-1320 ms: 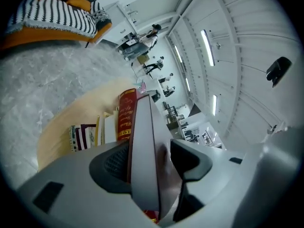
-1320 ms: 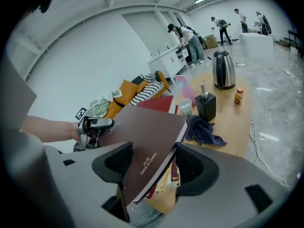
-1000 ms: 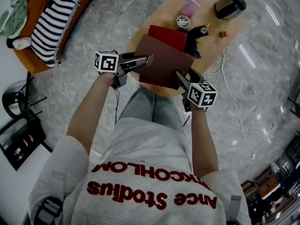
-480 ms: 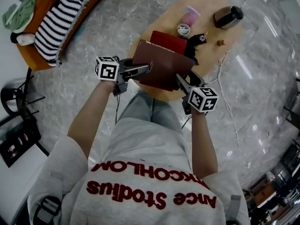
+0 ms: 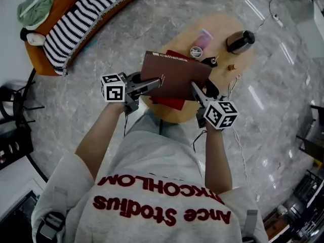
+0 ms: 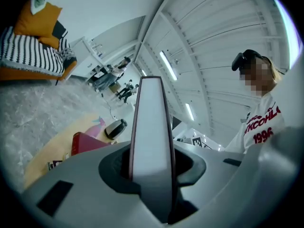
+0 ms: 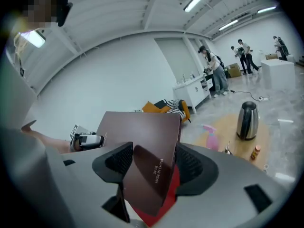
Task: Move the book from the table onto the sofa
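two grippers, one thing between them. the left gripper (image 5: pixel 158 81) has just been closing its jaws, and they now pinch one end of the dark brown hardcover book (image 5: pixel 174 75), a pad on each cover and the white page edge (image 6: pixel 149 127) running up between them. the right gripper (image 5: pixel 195 87) clamps the opposite corner, with the cover lying at a slant between its pads. the book is thin, plain and matte, with small pale print along one edge. it hangs closed in the air over the near end of the one oval wooden table (image 5: pixel 217 24), well apart from the one orange sofa (image 5: pixel 61 6) with its striped blanket (image 5: pixel 86 11). on the table lie one red book (image 5: pixel 169 103), one dark metal kettle (image 5: pixel 239 42) and one pink bottle (image 5: pixel 203 37).
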`<state>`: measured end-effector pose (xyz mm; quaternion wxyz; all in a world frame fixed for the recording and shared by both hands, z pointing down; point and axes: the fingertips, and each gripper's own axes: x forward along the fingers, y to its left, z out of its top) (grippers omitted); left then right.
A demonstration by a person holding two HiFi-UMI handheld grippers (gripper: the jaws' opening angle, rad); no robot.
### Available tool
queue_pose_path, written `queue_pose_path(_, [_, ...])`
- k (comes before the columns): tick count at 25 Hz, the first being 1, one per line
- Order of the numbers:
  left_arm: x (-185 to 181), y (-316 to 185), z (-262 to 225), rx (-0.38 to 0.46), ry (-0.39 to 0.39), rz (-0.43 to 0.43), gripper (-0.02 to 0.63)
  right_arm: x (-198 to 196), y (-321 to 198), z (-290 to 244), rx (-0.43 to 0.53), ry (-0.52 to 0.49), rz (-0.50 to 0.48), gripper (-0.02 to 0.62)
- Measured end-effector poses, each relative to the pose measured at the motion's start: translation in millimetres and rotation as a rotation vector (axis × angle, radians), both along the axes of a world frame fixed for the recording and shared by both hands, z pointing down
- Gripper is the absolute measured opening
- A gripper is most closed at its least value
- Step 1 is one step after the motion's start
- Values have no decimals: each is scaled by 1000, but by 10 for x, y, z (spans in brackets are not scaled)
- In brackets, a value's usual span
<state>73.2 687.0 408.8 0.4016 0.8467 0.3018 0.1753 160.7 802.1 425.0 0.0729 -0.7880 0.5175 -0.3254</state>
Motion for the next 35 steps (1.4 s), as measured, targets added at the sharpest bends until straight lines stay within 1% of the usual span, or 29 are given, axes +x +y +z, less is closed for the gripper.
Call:
queue_pose_path(8, [24,-52,-701,30,164,-98,152,168,-152,-841,84,157,-39,296])
queue_pose_path(14, [-23,-150,-1128,75,278,-157,152,188,-306,-1357,150,233,-61,296])
queue_pose_path(20, [-48,-252,-1502,71,358,-212,152,207,-454,-1849,212,330,-107,295])
queue_pose_path(24, [-66,-255,-1593,92,378,-239,152,197,-470,-1937,220,364,-151,295])
queue_pose_path(29, [-215,-251,-1583,138,367,-288,152,112,-540,-1878,257,329,-187,295])
queue_pose_path(35, [-564,-407,-1584,161,360,-408,152,-147,-850,-1925,295,329,-310,295])
